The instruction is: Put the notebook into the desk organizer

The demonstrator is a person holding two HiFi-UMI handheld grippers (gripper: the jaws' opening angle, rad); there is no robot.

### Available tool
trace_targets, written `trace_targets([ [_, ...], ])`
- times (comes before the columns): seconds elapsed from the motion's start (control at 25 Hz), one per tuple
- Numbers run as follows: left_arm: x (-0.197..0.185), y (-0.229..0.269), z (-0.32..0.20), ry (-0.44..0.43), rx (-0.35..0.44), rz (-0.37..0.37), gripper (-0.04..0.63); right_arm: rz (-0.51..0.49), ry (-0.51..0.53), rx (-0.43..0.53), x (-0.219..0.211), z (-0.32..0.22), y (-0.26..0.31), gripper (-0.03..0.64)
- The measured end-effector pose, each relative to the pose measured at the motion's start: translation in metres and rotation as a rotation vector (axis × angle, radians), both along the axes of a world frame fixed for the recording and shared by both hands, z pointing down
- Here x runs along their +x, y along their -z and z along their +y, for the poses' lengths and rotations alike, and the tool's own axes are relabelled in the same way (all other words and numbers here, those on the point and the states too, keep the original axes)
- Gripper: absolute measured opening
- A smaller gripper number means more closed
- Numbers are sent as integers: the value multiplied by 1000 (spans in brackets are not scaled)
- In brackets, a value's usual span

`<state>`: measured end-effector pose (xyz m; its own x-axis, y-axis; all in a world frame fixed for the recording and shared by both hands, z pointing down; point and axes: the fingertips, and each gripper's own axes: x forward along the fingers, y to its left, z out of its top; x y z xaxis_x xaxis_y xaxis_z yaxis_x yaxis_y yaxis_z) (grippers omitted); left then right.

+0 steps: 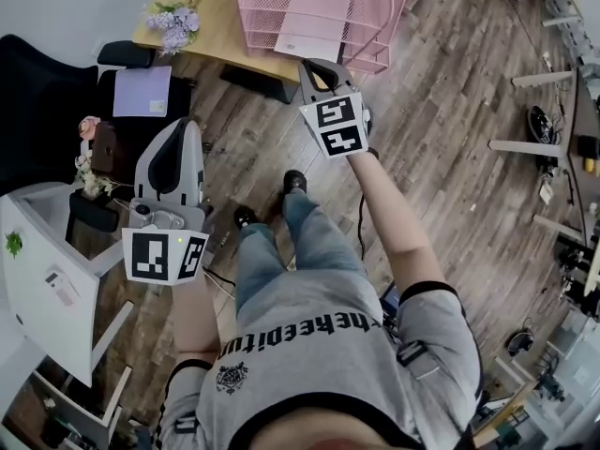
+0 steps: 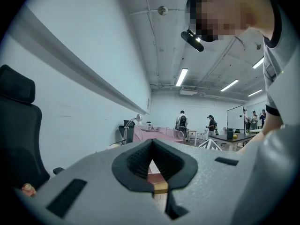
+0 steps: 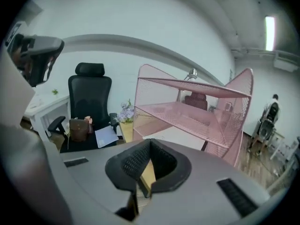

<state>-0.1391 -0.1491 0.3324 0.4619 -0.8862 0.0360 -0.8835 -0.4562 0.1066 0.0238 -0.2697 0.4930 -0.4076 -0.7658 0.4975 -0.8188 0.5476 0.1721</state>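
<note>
The notebook [image 1: 314, 22] lies in the pink organizer [image 1: 258, 7]; left claw [image 2: 151, 141] and right claw [image 3: 150, 143] are closed, empty.

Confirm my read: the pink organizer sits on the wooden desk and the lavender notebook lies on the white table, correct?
Not quite: the lavender notebook lies on the seat of the black chair, as the head view shows. The pink organizer does sit on the wooden desk.
</note>
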Motion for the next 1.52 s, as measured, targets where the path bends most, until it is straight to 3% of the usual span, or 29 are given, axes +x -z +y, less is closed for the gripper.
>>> trace_targets([
  [0.44, 17, 21, 1, -110, 39, 4, 0, -167, -153, 52, 22, 42, 48, 3],
  [1.52, 48, 79, 8, -260, 143, 14, 0, -279, -307, 231, 48, 130, 165, 3],
])
